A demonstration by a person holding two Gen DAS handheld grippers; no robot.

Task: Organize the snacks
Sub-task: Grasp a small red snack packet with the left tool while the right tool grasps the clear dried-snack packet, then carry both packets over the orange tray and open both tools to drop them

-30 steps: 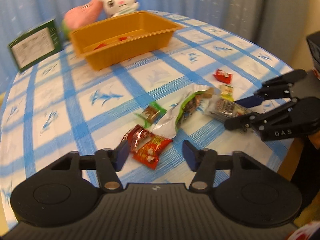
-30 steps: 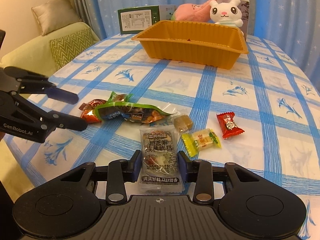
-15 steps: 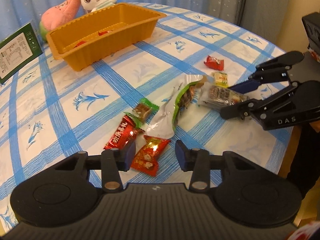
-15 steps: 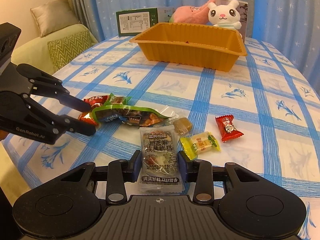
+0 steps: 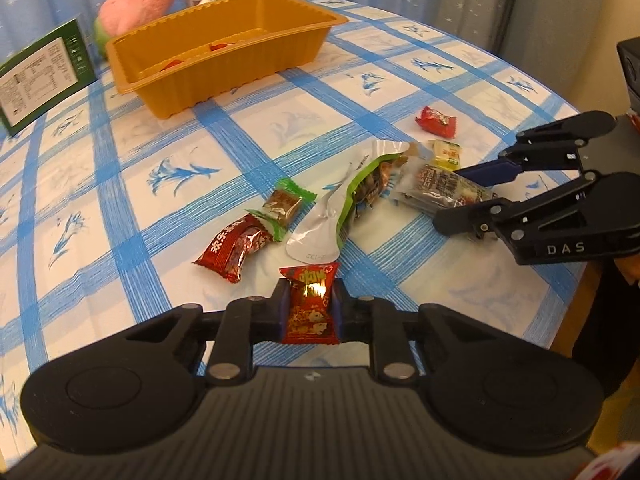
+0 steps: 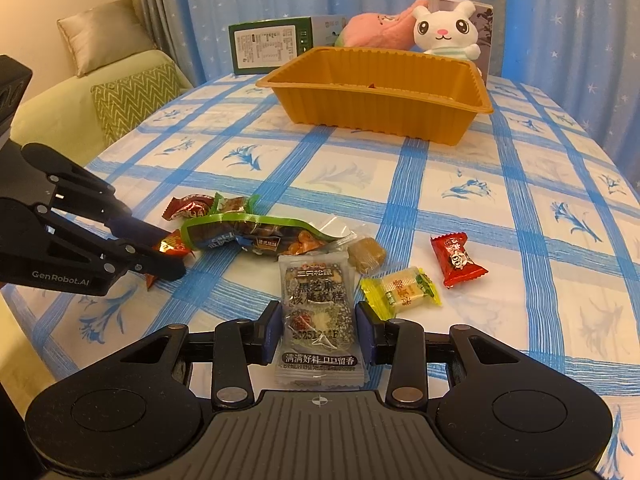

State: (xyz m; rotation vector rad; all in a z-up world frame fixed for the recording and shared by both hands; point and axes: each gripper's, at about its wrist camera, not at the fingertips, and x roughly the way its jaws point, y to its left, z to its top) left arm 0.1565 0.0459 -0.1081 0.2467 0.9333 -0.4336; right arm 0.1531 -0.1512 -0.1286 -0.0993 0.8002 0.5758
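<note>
My left gripper (image 5: 309, 307) is shut on a small red snack packet (image 5: 310, 304) at the near table edge; it also shows in the right wrist view (image 6: 160, 254). My right gripper (image 6: 317, 328) is shut on a clear dark sesame-cake packet (image 6: 318, 316), also visible in the left wrist view (image 5: 440, 188). Loose on the table lie a long green-edged bag (image 6: 256, 236), a red candy (image 6: 456, 258), a yellow candy (image 6: 402, 290), a brown candy (image 6: 366, 254), a red wrapper (image 5: 236, 246) and a green-ended candy (image 5: 284, 206). The orange tray (image 6: 380, 108) stands at the far side.
A green box (image 6: 272, 46), a pink plush (image 6: 380, 28) and a white bunny plush (image 6: 446, 30) stand behind the tray. A sofa with cushions (image 6: 128, 92) is left of the table. Curtains hang behind. The table's edge runs close to both grippers.
My left gripper moved down onto the small red packet and closed on it. My right gripper has stayed shut on the sesame-cake packet.
</note>
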